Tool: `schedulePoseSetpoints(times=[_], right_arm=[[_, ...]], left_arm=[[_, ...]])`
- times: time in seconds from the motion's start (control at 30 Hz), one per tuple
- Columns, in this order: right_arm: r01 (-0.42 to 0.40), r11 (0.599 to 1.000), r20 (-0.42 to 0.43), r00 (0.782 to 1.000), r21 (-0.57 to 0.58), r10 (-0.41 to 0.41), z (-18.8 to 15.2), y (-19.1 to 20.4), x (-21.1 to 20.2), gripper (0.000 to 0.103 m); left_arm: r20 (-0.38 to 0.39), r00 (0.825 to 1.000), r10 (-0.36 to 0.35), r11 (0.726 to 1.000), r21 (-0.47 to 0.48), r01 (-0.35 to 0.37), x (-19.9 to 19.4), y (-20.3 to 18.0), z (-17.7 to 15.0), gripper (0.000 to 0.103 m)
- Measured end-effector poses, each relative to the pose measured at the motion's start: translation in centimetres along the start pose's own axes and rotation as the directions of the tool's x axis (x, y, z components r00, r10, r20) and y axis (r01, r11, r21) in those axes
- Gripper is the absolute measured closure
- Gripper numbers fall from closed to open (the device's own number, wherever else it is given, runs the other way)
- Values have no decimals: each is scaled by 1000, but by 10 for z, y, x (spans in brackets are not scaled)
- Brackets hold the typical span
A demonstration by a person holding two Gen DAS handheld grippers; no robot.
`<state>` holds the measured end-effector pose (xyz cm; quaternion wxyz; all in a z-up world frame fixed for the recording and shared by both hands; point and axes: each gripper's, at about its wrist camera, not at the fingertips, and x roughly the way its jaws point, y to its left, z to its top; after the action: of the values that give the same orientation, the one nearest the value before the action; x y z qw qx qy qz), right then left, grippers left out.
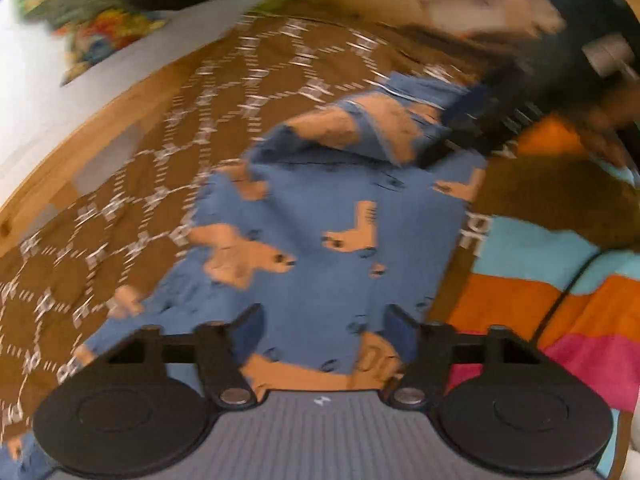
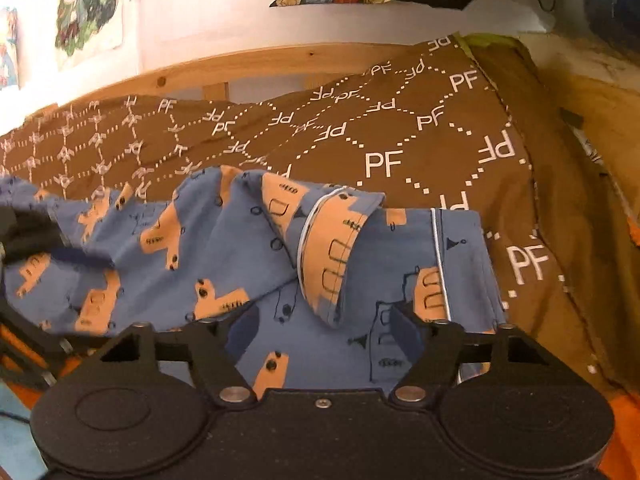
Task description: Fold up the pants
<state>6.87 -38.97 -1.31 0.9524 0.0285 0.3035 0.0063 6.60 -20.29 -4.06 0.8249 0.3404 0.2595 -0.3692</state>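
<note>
My left gripper point(image 1: 324, 332) has its jaws spread, nothing pinched between them; the blue pads hang just over the pants point(image 1: 320, 216), which fill the view from 6 o'clock up to the centre. My right gripper point(image 2: 324, 332) is likewise spread and empty, its pads above the blue cloth with no press on it that I can see.

The pants point(image 2: 248, 256) are blue with orange-tan printed shapes and white piping. In the right view they lie across the middle, one cuffed leg end folded over at centre, another leg end reaching toward 3 o'clock. In the left view, a turned-back flap shows its tan print toward 1 o'clock, where my other gripper appears blurred, touching or just over the cloth; I cannot tell which.

Under the pants lies a brown bedspread point(image 2: 400, 128) with white "PF" lettering, running to 12 o'clock. A wooden bed rail point(image 2: 224, 64) borders it beyond. A striped orange, turquoise and pink blanket point(image 1: 520, 304) sits at 4 o'clock in the left view.
</note>
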Motion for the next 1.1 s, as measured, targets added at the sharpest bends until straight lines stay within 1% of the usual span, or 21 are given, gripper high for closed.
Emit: schedulePoseSetpoints(times=[0.03,0.07,0.1,0.2,0.23,0.27,0.3,0.33,0.37,0.4,0.47,0.53,0.6,0.63,0.7,0.83,0.93,0.97,1.0,1.07,1.1], right_arm=[[-14,1000,-3,1000,20,14,1,-2,4,43],[-21,999,-8,1000,37,21,3,-5,6,49],[-25,998,-11,1000,55,26,4,-7,9,51],[-43,993,-26,999,111,46,7,-15,15,57],[-48,991,-29,998,129,52,7,-16,16,59],[-50,989,-32,998,141,55,8,-18,17,65],[-52,987,-37,998,151,59,8,-20,18,68],[-55,985,-43,997,161,63,9,-21,19,77],[-58,984,-46,997,170,66,9,-22,20,88],[-61,981,-50,996,182,71,11,-23,21,91],[-76,971,-40,995,227,87,14,-27,16,95],[-88,959,-20,995,268,97,19,-32,4,96],[-96,950,-6,995,296,103,28,-40,-16,97],[-88,949,-13,995,302,97,32,-44,-26,97],[-74,948,-33,996,311,88,37,-54,-43,97],[-20,951,-125,990,309,61,32,-68,-51,97],[8,961,-217,975,276,54,19,-69,-40,97],[8,964,-231,971,265,55,17,-67,-37,96],[9,968,-236,970,250,52,17,-66,-35,94],[24,976,-219,976,214,24,23,-64,-35,80],[25,980,-205,979,197,17,28,-63,-35,78]], left_arm=[[-8,1000,-7,1000,21,7,2,-5,-1,52],[-19,1000,-17,999,34,17,3,-7,-1,54],[-29,999,-29,999,38,30,2,-8,-2,58],[-47,998,-47,999,9,48,4,-5,0,61],[-51,997,-53,999,-8,52,5,-2,-1,65],[-58,997,-55,998,-24,54,7,2,-1,68],[-69,996,-57,998,-37,54,9,4,-1,76],[-82,995,-56,998,-45,53,11,6,-2,84],[-92,994,-55,998,-48,51,13,7,-3,90],[-94,994,-54,997,-53,49,14,8,-4,98],[-93,994,-60,996,-77,53,11,13,-4,101],[-81,993,-81,991,-112,72,4,19,-3,102],[-57,991,-124,984,-137,115,-6,25,-1,102],[-41,987,-154,978,-146,146,-13,28,0,102],[-35,983,-182,976,-129,176,-21,31,0,102],[-59,971,-233,966,-127,224,-22,34,-6,102],[-82,969,-234,968,-111,224,-14,33,-11,102],[-85,969,-234,968,-111,224,-17,31,-14,102],[-85,969,-234,968,-110,224,-16,31,-14,102],[-84,970,-228,971,-94,220,-17,29,-14,102],[-85,970,-227,972,-88,219,-16,29,-13,101]])
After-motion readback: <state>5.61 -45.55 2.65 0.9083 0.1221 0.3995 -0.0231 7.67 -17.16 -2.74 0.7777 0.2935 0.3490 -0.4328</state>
